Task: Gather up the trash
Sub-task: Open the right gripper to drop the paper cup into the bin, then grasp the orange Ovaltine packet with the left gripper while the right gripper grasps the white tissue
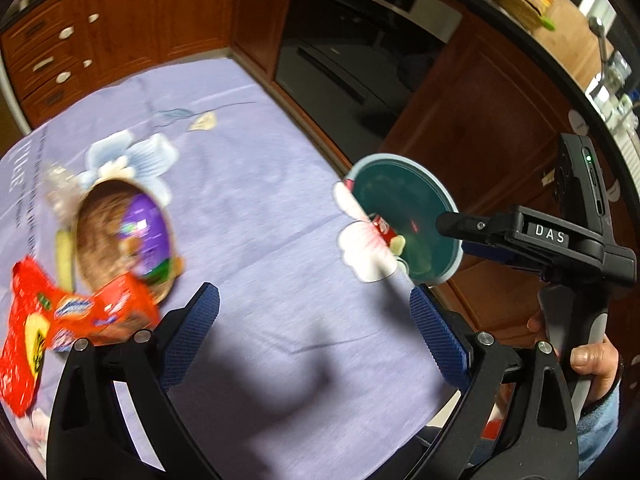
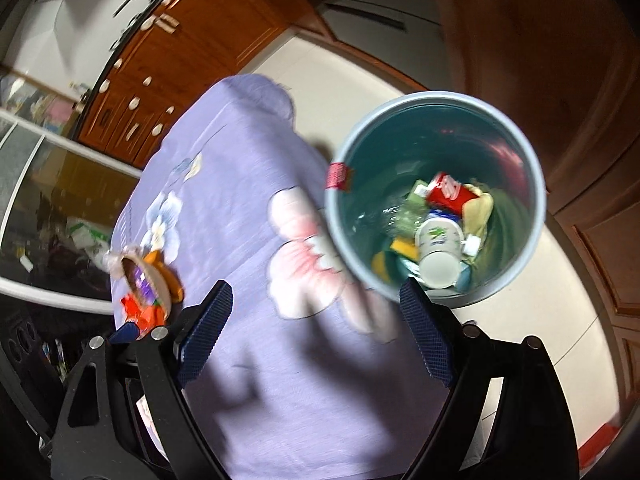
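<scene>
A teal bin (image 2: 436,95) stands on the floor past the table's right edge. It holds a red can (image 2: 446,194), a white cup (image 2: 438,246) and other scraps, and a small red wrapper (image 2: 338,176) hangs on its rim. My right gripper (image 2: 316,288) hovers open and empty above the table edge next to it. My left gripper (image 1: 314,294) is open and empty over the purple tablecloth (image 1: 260,160). To its left a woven basket (image 1: 100,232) holds a purple packet (image 1: 146,220), with an orange snack bag (image 1: 104,312) and a red bag (image 1: 24,340) beside it.
In the left wrist view a hand (image 1: 592,364) holds the other gripper's handle, its black housing (image 1: 548,236) reaching over the bin (image 1: 384,156). Wooden cabinets (image 1: 120,20) and a dark oven (image 1: 360,60) line the far side. White floor tiles (image 2: 560,280) surround the bin.
</scene>
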`<state>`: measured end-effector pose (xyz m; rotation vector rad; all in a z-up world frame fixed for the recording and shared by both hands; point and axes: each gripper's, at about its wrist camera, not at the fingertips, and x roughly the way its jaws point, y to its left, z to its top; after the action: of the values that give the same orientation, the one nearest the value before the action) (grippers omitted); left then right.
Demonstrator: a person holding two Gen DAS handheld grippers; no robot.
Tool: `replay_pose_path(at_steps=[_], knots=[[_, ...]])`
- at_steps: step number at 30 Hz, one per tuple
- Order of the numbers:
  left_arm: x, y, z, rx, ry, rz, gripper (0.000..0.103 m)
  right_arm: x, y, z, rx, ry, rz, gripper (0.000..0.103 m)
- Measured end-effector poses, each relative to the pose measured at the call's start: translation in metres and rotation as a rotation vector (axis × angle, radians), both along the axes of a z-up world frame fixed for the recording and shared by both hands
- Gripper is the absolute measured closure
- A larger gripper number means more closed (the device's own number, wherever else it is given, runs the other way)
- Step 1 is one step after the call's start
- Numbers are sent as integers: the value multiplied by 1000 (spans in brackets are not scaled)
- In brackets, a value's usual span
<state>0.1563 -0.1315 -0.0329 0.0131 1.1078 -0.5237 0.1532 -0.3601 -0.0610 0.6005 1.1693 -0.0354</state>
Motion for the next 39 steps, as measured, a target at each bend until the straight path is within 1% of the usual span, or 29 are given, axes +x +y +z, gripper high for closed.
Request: replay_pose_path(at_steps=[5, 9, 11, 16, 20, 24, 28, 30, 31, 32, 33, 34, 35, 37, 39], knots=[[-8, 33, 9, -14, -22, 51, 7, 2, 29, 9, -7, -9, 47, 21], [-12, 60, 16, -7, -51, 99, 7, 4, 52, 15, -14, -14, 86, 21], [-10, 81, 17, -7, -63, 145, 7, 6, 63, 16, -19, -13, 108, 21], [0, 130, 9, -27, -52, 266, 7, 13, 91, 13, -28, -2, 163, 21], [6, 157, -3, -34, -28, 320, 8, 20, 115, 9, -34, 9, 209, 21], [13, 162, -14, -56, 13, 323, 8, 25, 132, 7, -36, 16, 231, 21], [22, 161, -27, -55, 40, 305, 8, 27, 141, 3, -38, 29, 240, 21], [25, 157, -32, -62, 52, 294, 10, 29, 143, 1, -38, 37, 244, 21], [25, 157, -35, -65, 55, 289, 16, 30, 144, 0, -40, 40, 245, 21], [26, 155, -36, -71, 58, 281, 27, 30, 145, 0, -41, 42, 245, 21], [26, 153, -38, -73, 61, 268, 34, 31, 146, 0, -43, 44, 246, 21], [25, 152, -39, -69, 59, 261, 48, 33, 147, 0, -44, 46, 245, 21], [24, 151, -40, -60, 50, 258, 66, 33, 148, 1, -44, 46, 244, 21], [23, 154, -40, -70, 51, 251, 77, 35, 151, 1, -45, 44, 247, 21], [17, 159, -36, -76, 31, 252, 80, 38, 156, 1, -41, 45, 255, 21]])
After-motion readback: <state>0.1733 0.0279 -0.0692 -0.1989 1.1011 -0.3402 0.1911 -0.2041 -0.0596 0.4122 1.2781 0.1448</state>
